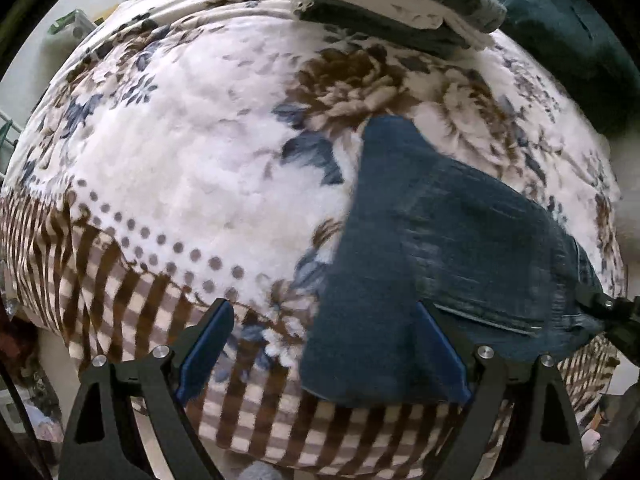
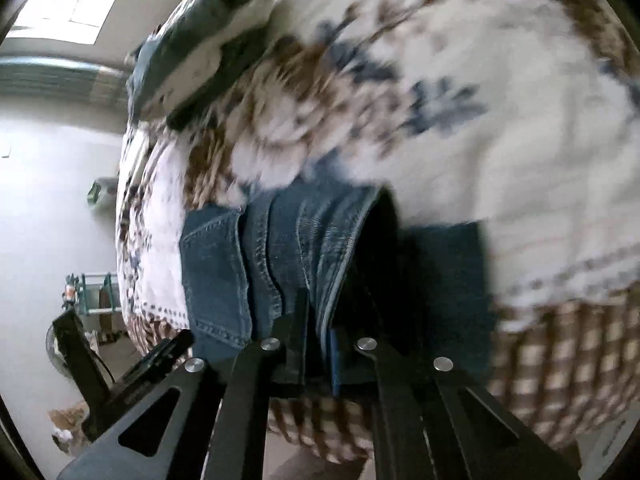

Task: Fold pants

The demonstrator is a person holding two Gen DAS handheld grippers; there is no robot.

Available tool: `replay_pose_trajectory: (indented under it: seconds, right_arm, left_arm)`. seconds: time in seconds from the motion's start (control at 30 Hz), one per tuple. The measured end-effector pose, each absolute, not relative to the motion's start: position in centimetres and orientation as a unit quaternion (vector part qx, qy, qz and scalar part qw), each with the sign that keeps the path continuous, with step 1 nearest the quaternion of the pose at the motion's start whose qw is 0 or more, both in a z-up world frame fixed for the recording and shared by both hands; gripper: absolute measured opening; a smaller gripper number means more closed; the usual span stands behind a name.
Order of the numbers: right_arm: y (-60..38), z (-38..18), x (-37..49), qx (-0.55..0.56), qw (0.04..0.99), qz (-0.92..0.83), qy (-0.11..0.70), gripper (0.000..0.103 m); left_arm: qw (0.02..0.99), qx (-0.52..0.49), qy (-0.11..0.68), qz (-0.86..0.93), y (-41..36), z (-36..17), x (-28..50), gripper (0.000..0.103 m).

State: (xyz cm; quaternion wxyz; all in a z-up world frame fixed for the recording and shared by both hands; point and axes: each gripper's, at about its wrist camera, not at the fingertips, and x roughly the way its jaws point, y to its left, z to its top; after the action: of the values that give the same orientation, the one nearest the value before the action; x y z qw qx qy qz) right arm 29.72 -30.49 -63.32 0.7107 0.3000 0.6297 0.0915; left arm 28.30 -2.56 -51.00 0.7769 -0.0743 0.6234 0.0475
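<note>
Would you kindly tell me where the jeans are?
The jeans lie at the blanket's near edge, lower right in the left view, clamped by the right gripper.

dark blue denim jeans (image 1: 460, 240) lie folded over themselves near the edge of a floral fleece blanket (image 1: 192, 152), waistband and stitched pocket (image 2: 212, 268) bunched at one end, a leg stretching away.

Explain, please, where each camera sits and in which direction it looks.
Left wrist view: on the left gripper, facing forward over the bed; its open jaws frame the jeans on the floral blanket. The right gripper shows at the right edge.
Right wrist view: on the right gripper, close and tilted; its jaws are shut on the jeans.
Both share the jeans, the blanket and the folded pile behind.
</note>
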Motion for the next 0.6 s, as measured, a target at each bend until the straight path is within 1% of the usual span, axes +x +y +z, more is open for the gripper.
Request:
replay_pose_trajectory:
  seconds: [0.2, 0.27, 0.33, 0.37, 0.4, 0.43, 0.47, 0.5, 0.53, 0.6]
  right_arm:
    - [-37.9, -62.2, 28.8, 0.271, 0.721, 0.049, 0.636, 0.008]
    - [-40.0, -62.2, 28.2, 0.291, 0.717, 0.04, 0.632, 0.009]
    - [-40.0, -63.4, 28.2, 0.3, 0.696, 0.077, 0.648, 0.01]
    - [-39.5, -64.4, 28.1, 0.306, 0.681, 0.088, 0.659, 0.016]
    - [-39.2, -65.2, 27.9, 0.318, 0.666, 0.096, 0.668, 0.019]
    - [-38.7, -66.3, 27.8, 0.328, 0.645, 0.105, 0.682, 0.035]
    - [-38.3, -67.2, 27.7, 0.335, 0.633, 0.105, 0.69, 0.057]
    - [-38.2, -67.7, 27.5, 0.346, 0.629, 0.104, 0.688, 0.064]
    - [-38.3, -68.3, 27.3, 0.368, 0.625, 0.104, 0.68, 0.067]
    - [-39.0, -69.0, 27.0, 0.416, 0.62, 0.1, 0.658, 0.067]
  left_arm:
    - [0.782, -0.097, 0.615, 0.028, -2.6, -49.4, 29.9, 0.091]
    - [0.781, -0.115, 0.614, 0.018, -2.5, -49.2, 31.1, 0.091]
    - [0.777, -0.132, 0.616, 0.004, -2.4, -49.5, 33.0, 0.091]
    - [0.776, -0.137, 0.615, -0.001, -2.3, -49.7, 33.8, 0.091]
    - [0.776, -0.139, 0.616, -0.009, -2.4, -50.0, 34.8, 0.091]
    - [0.773, -0.131, 0.621, -0.017, -2.7, -50.7, 36.2, 0.091]
    - [0.771, -0.12, 0.626, -0.018, -2.9, -51.3, 37.1, 0.091]
    - [0.769, -0.113, 0.629, -0.024, -3.0, -51.9, 37.9, 0.091]
    - [0.765, -0.102, 0.635, -0.029, -3.3, -52.6, 38.6, 0.091]
    - [0.761, -0.084, 0.642, -0.033, -3.6, -53.5, 39.5, 0.091]
